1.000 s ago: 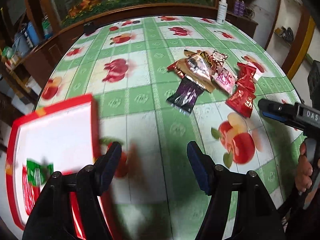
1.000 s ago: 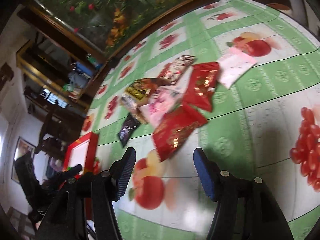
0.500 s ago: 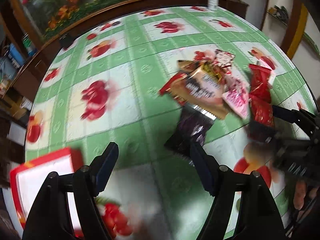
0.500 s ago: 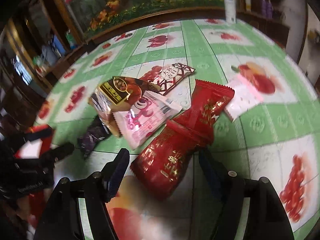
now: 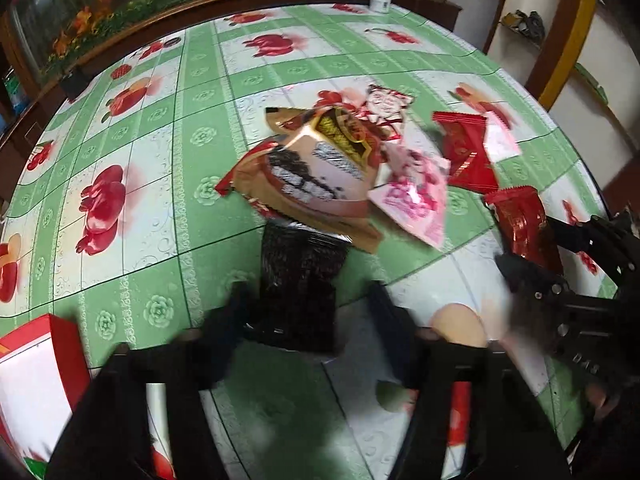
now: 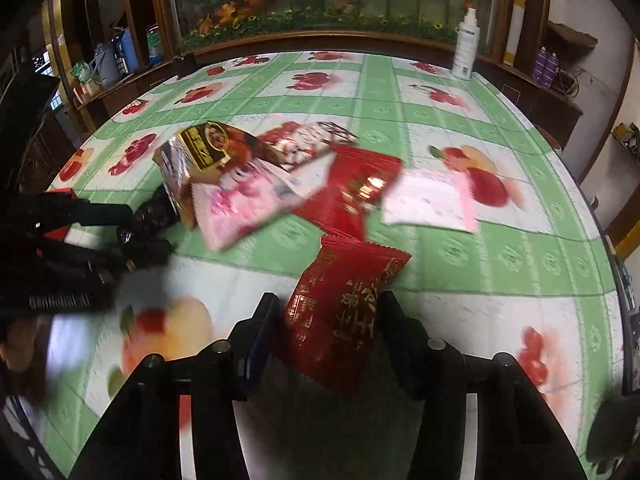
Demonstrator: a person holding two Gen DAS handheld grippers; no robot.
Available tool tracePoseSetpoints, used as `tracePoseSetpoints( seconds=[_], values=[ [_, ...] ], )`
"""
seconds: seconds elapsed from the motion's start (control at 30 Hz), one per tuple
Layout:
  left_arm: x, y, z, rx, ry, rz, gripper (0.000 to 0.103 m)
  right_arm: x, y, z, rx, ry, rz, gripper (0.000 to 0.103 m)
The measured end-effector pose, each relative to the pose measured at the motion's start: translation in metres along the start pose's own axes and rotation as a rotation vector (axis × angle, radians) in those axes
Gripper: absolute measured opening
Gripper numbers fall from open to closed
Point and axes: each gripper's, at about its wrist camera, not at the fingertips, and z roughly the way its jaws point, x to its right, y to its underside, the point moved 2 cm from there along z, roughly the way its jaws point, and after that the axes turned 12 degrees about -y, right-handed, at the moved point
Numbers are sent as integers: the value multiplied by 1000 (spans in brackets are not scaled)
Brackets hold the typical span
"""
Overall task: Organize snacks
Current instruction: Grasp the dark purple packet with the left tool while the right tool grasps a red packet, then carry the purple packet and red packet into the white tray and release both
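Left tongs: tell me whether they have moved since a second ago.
Yes. The left tongs have left the red tray, which has slid to the frame's corner, and now straddle the dark packet, closing.

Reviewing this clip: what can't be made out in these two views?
- Black packet, left view: its near end is hidden behind the blurred left gripper, whose jaws are closing; contact unclear.
- Red packet, right view: lies between the closing right gripper fingers; pad contact not visible.
- Red tray, left view: cut off by the frame edge.
- Pink packet, right view: print smeared by motion blur.
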Motion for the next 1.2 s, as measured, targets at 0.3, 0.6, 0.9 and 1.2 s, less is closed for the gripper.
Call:
tracePoseSetpoints(
  seconds=[0.3, 0.6, 0.9, 1.2],
  values=[
    [28, 45, -32, 46, 61, 32, 36, 20, 38, -35, -38, -38, -41, 54],
    [34, 88, -58, 63, 103, -28, 37, 31, 62, -50, -72, 41, 70, 91],
    [16, 99, -60, 62, 156, -118, 35, 26, 52, -50, -39, 130, 159, 47],
    [-9, 109, -59, 53, 230, -236, 32, 14, 53, -54, -6, -53, 213, 46]
  ],
)
